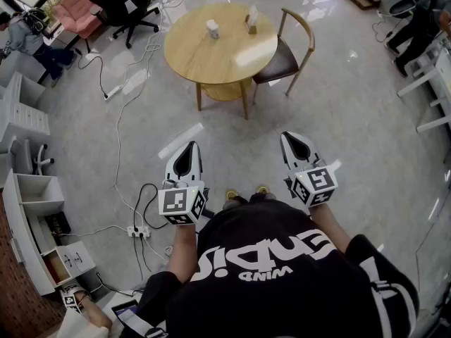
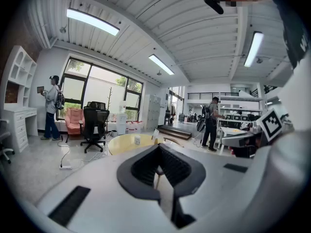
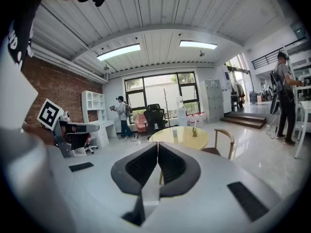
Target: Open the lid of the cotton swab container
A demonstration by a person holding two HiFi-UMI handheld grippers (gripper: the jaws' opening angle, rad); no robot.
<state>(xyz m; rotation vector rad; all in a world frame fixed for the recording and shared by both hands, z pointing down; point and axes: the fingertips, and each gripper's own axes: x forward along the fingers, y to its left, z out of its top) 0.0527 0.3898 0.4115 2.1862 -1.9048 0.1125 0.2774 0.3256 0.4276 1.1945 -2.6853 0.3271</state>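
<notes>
A round wooden table (image 1: 183, 55) stands a few steps ahead of me on the tiled floor. On it are a small white container (image 1: 212, 28) and a second small object (image 1: 251, 21) with a brown base. I cannot tell which one holds the cotton swabs. My left gripper (image 1: 190, 146) and right gripper (image 1: 290, 136) hang in front of my body, far short of the table, both shut with nothing in them. In the left gripper view the left gripper (image 2: 158, 147) points toward the table (image 2: 121, 142). In the right gripper view the right gripper (image 3: 158, 145) faces the white container (image 3: 175, 132).
A wooden chair (image 1: 285, 51) is tucked at the table's right side. A black office chair (image 1: 130, 5) and a pink armchair (image 1: 74, 13) stand beyond it to the left. Cables and a power strip (image 1: 137, 231) lie on the floor at my left, near white shelves (image 1: 28, 210).
</notes>
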